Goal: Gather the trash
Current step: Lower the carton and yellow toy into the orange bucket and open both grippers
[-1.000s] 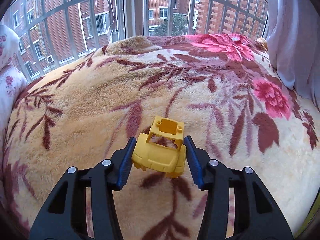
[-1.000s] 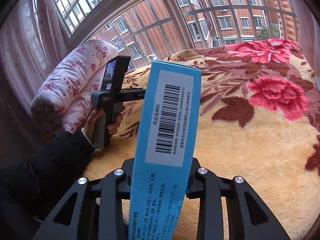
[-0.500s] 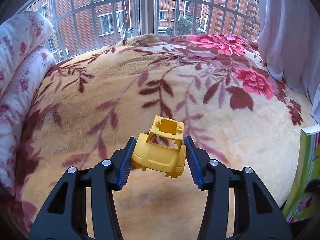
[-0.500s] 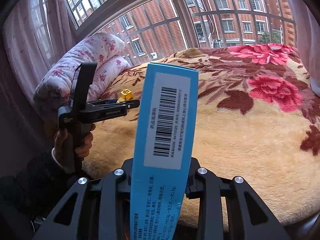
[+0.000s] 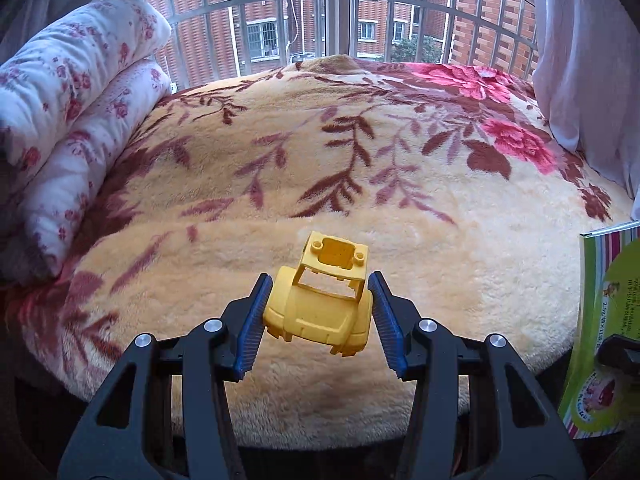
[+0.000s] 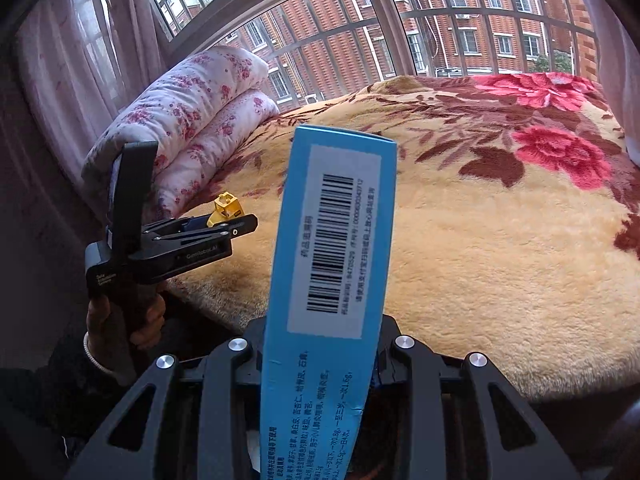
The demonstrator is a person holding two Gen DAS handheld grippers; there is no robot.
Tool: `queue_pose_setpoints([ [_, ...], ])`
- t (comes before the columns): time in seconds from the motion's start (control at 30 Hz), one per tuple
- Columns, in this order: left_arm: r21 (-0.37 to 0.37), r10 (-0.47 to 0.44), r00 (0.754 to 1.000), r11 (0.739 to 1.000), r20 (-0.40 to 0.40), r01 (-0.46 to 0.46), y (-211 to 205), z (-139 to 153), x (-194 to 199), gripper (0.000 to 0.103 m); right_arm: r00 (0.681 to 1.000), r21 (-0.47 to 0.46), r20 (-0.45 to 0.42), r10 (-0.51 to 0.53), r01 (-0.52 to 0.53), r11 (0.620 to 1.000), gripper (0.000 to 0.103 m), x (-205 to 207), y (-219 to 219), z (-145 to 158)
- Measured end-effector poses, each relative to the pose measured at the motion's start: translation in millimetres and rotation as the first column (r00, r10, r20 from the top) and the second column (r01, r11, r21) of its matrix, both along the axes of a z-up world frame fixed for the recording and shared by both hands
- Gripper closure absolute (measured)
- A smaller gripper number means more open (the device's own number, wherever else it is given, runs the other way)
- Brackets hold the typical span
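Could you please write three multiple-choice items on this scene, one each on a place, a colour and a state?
1. Where is the folded floral quilt?
A. At the left edge of the bed, by the window
B. At the foot of the bed
C. On the floor

2. What colour is the box with the barcode label?
A. Red
B. Blue
C. White

3. How is the yellow toy car body held?
A. It lies loose on the blanket
B. It hangs from one finger
C. It is clamped between both pads of the left gripper

Answers: 1 A, the quilt lies rolled beside the window bars; 2 B, its faces are blue around a white label; 3 C, both ribbed pads press its sides above the blanket.
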State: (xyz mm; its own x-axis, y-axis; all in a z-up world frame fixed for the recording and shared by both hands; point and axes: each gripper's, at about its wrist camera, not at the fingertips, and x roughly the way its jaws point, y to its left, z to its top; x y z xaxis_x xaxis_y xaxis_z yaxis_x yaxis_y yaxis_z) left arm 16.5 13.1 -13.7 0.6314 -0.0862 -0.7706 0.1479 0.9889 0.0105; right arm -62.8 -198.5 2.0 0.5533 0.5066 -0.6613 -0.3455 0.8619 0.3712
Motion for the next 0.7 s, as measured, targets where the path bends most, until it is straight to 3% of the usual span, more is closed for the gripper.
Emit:
queue_pose_setpoints([
  [0.4, 0.002, -0.027, 0.998, 1.0, -0.049, 0.028, -10.3, -26.4, -60.4, 0.054, 0.998, -0.028, -0.038, 0.049, -0.05, 0.998, 0.07, -40.3, 12.2, -12.5],
  [0.7, 0.024, -0.054, 0.992, 0.998, -0.117, 0.057, -11.5, -58.3, -95.9, 0.054, 0.99, -0.069, -0.107, 0.094, -0.102, 0.992, 0.07, -71.5, 20.6, -39.4],
])
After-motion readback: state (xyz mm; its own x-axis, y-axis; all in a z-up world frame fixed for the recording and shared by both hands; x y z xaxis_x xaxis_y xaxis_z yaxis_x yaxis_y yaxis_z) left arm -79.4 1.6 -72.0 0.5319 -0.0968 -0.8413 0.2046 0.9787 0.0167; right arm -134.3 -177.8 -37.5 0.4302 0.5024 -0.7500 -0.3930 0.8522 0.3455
